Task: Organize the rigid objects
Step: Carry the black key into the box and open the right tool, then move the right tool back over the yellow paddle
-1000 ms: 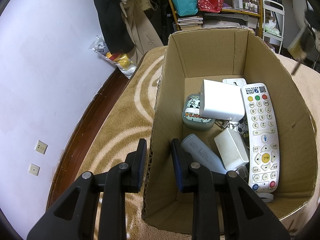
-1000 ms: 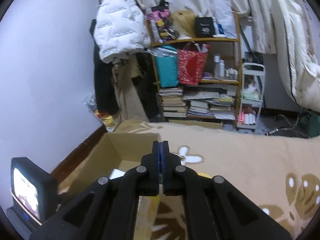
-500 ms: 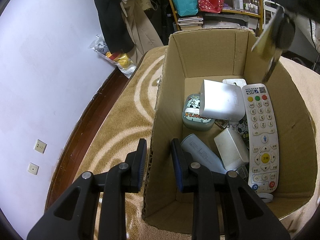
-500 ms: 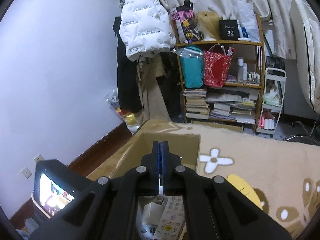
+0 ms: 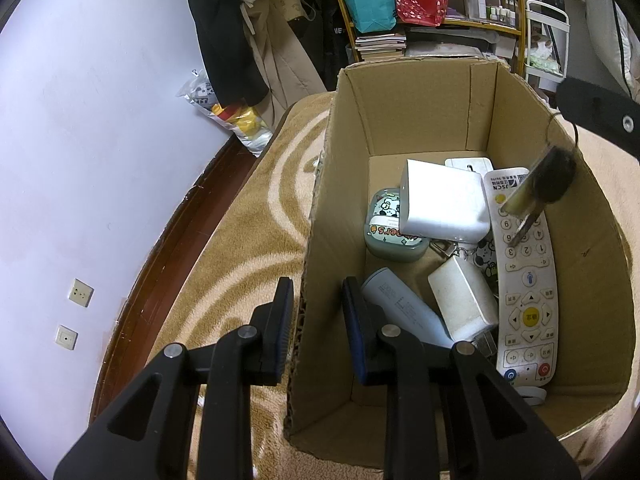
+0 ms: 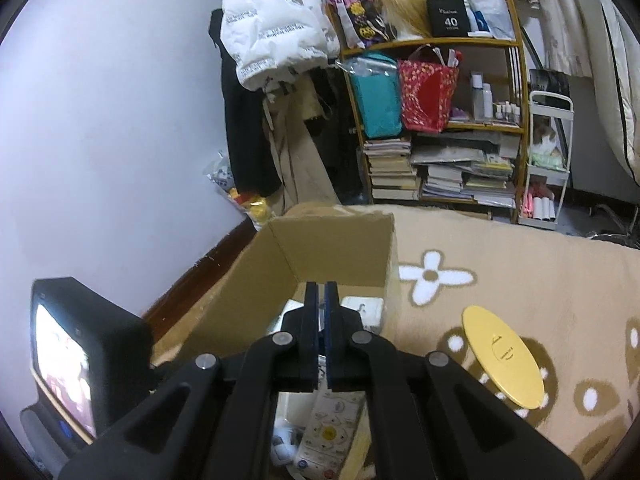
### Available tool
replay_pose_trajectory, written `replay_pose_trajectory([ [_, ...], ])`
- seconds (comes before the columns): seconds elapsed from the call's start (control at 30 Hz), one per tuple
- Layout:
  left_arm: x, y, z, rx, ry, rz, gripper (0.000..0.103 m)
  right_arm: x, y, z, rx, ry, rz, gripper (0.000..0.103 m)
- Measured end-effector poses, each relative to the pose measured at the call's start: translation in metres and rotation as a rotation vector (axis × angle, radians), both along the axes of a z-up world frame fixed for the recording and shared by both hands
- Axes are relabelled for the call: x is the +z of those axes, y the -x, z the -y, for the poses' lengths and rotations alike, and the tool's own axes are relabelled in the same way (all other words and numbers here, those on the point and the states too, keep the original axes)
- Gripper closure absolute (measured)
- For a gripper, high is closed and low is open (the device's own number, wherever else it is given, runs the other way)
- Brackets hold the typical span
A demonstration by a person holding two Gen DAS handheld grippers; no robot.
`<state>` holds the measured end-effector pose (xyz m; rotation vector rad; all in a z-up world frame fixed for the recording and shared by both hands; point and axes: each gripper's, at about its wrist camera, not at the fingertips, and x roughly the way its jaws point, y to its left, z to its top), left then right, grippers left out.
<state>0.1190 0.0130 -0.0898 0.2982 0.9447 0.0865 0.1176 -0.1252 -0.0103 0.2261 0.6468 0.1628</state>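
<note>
Key bunch (image 5: 538, 196), a dark fob with a yellowish tag and a metal blade, blurred, hangs over the right half of the cardboard box (image 5: 420, 104), above the top end of the white remote control (image 5: 524, 280). Its long axis points down and toward the box floor. It appears to dangle by a thin ring from the right gripper (image 6: 320, 336), whose black body enters the left wrist view at the upper right edge. In the right wrist view the right jaws stand nearly closed with a slim gap; the keys themselves are not visible there, so a firm hold cannot be confirmed.

Left gripper (image 5: 316, 320): jaws at medium width, straddling the box's left wall near its front corner, one finger outside over the carpet (image 5: 240, 240), one inside. Contact with the cardboard cannot be told. Judgement: it steadies the box.

Box contents: remote along the right wall; white charger block (image 5: 444, 204) toward the back wall, lying partly on a cartoon-printed case (image 5: 390, 228); a pale blue cylinder (image 5: 404, 312) and a cream adapter (image 5: 466, 300) near the front.

Yellow disc (image 6: 502, 360) lies on the carpet outside, right of the box.

Judgement: release is the next step; the keys lie straight below the right jaws.
</note>
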Motion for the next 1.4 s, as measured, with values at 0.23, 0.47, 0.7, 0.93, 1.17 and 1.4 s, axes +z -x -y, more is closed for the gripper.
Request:
replay_pose_trajectory([
  [0.23,0.001,0.001,-0.001,-0.004,0.0,0.0,0.078,0.002,-0.003,0.016,-0.041,0.004,-0.002,0.086],
  [0.47,0.001,0.001,-0.001,-0.004,0.0,0.0,0.078,0.004,-0.005,0.044,-0.099,0.021,-0.003,0.044],
  [0.7,0.001,0.001,-0.001,-0.004,0.0,0.0,0.078,-0.007,-0.004,0.089,-0.205,0.024,-0.028,0.001],
  [0.93,0.001,0.001,-0.001,-0.003,-0.001,0.0,0.078,-0.038,-0.006,0.122,-0.253,0.017,-0.103,0.0],
  [1.17,0.001,0.001,0.0,-0.003,0.0,0.0,0.078,-0.072,-0.019,0.125,-0.214,0.038,-0.144,0.0],
  [1.4,0.0,0.001,0.0,-0.004,-0.001,0.0,0.078,-0.09,-0.034,0.124,-0.187,0.09,-0.201,0.0],
])
